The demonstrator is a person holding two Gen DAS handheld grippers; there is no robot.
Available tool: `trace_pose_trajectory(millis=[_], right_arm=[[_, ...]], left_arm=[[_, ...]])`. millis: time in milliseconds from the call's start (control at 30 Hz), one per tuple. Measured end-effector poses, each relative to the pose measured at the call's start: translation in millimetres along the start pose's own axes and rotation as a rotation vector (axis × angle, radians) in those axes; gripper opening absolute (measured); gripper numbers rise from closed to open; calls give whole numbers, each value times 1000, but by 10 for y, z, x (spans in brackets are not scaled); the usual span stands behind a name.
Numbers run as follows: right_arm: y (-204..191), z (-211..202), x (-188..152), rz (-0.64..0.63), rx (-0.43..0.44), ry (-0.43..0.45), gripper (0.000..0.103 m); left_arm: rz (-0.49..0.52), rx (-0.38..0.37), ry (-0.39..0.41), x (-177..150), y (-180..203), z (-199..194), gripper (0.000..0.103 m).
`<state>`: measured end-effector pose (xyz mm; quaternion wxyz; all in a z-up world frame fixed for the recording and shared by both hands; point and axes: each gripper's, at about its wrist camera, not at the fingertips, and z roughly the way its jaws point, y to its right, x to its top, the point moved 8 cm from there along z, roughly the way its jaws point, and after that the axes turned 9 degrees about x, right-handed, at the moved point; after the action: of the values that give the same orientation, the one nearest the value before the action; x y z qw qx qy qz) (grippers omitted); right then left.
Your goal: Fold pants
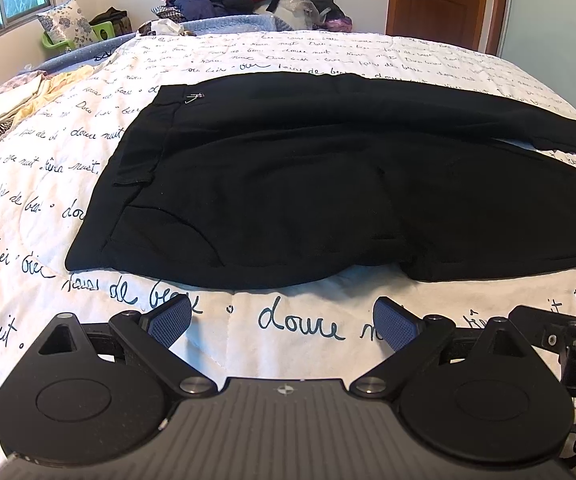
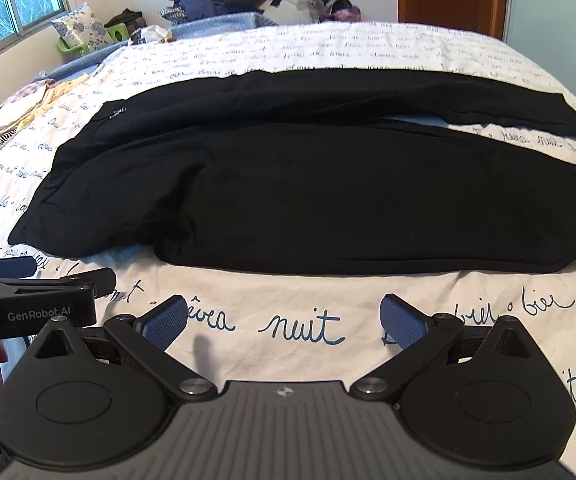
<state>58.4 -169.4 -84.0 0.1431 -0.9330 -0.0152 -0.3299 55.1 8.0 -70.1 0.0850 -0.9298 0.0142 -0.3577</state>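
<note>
Black pants (image 1: 328, 184) flat on the script-printed bedspread (image 1: 308, 328), long axis crosswise, waistband left, legs trailing right. Left gripper (image 1: 281, 320) and right gripper (image 2: 283, 320) both spread wide, empty, short of the near hem.

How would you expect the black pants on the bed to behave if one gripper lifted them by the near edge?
The black pants would probably drape limply, since soft wrinkles already cross them. Spread wide over the quilt, they would likely trail and drag rather than rise whole. The matte knit looks grippy, so slipping seems unlikely.
</note>
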Motion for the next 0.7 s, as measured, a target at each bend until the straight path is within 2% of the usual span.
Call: trace_pose_trajectory(millis=[167, 400, 600, 700], right_arm=[[35, 72, 5, 41, 57, -67, 103], [61, -22, 393, 9, 102, 0, 103], [-67, 32, 914, -133, 140, 113, 103], [-230, 163, 1189, -296, 210, 180, 103]], left_arm=[[8, -5, -6, 14, -18, 37, 97], [5, -23, 9, 101, -74, 26, 97], [-13, -6, 29, 274, -225, 39, 97], [-37, 24, 50, 410, -360, 55, 97]])
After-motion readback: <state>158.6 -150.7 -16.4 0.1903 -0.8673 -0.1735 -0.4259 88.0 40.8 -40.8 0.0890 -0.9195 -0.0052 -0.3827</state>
